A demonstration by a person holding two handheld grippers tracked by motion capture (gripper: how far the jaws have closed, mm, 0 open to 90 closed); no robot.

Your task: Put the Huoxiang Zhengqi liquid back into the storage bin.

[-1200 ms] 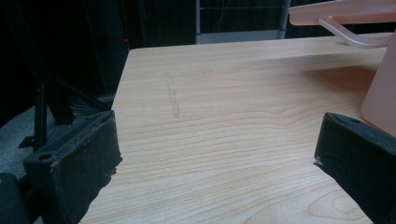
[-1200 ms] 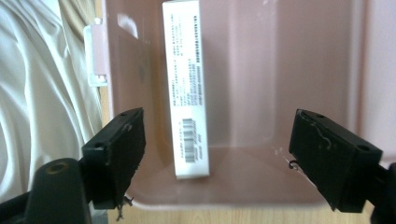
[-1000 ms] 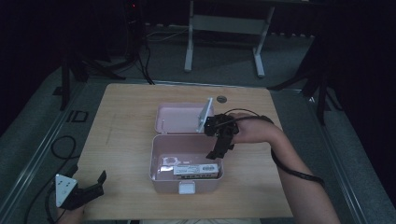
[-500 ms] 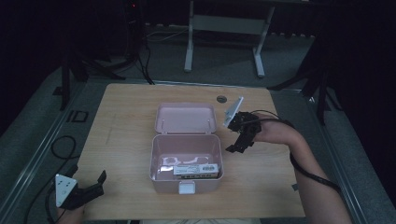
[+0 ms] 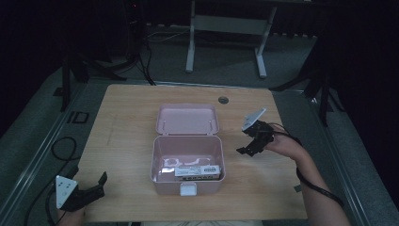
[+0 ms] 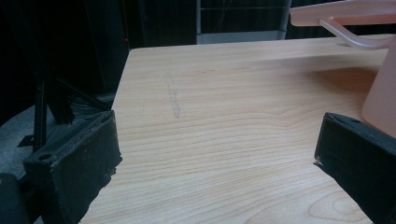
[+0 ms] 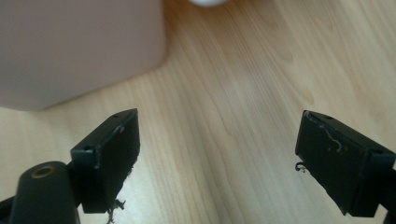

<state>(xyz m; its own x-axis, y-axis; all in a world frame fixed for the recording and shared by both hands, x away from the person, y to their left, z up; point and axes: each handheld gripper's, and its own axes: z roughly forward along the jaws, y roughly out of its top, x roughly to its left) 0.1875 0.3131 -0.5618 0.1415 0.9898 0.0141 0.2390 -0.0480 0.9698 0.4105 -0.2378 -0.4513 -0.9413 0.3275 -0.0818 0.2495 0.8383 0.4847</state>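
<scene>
A pink box stands open at the middle of the wooden table, its lid laid back flat behind it. Inside lie a flat white packet with dark print and some white shapes. My right gripper hovers open just right of the box, nothing between its jaws; its own view has the box's pink wall at upper left. My left gripper rests open at the table's front left corner, empty, with the box's side at its view's right edge.
A round dark grommet sits in the tabletop near the far edge. Dark floor with cables and metal stand legs surrounds the table. Bare wood lies left and right of the box.
My right gripper has drawn back from over the box to the right and down toward the table. The left gripper has stayed put.
</scene>
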